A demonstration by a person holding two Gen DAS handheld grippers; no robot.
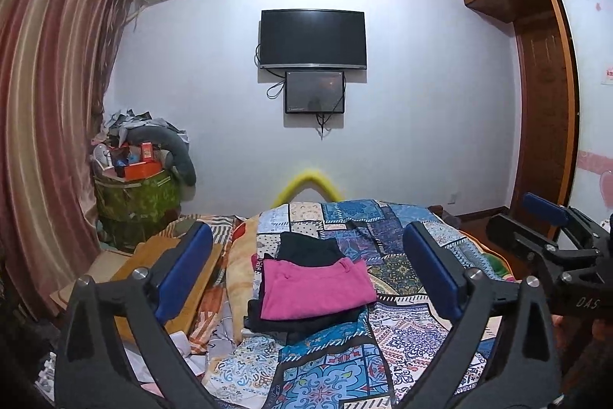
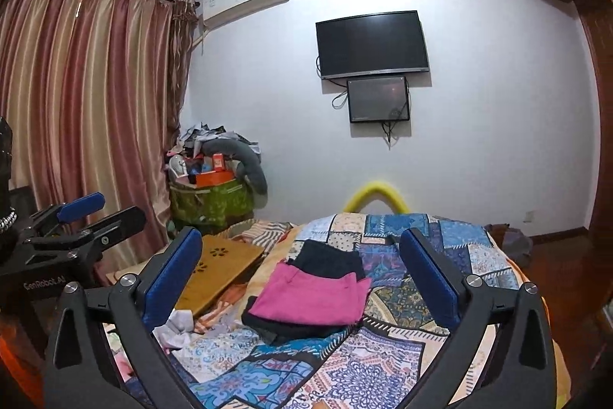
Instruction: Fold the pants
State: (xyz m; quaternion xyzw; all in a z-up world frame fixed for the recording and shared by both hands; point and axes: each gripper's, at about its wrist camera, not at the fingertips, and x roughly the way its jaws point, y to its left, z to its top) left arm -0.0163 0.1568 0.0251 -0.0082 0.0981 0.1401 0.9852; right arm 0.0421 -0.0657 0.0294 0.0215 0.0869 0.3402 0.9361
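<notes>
Folded pink pants (image 1: 316,288) lie on top of a stack of folded black garments (image 1: 306,250) on the patchwork bedspread (image 1: 383,332). The stack also shows in the right wrist view, pink pants (image 2: 312,296) over black ones (image 2: 327,257). My left gripper (image 1: 308,269) is open and empty, held above the bed in front of the stack. My right gripper (image 2: 300,273) is open and empty, at a similar height. The right gripper shows at the right edge of the left wrist view (image 1: 551,232); the left gripper shows at the left of the right wrist view (image 2: 88,217).
A wooden lap table (image 2: 218,273) lies left of the bed. A green basket piled with clutter (image 2: 210,190) stands by the curtain (image 2: 76,102). A TV (image 1: 312,39) hangs on the far wall. A wardrobe (image 1: 544,102) is at the right. White cloth (image 2: 176,326) lies at the bed's left.
</notes>
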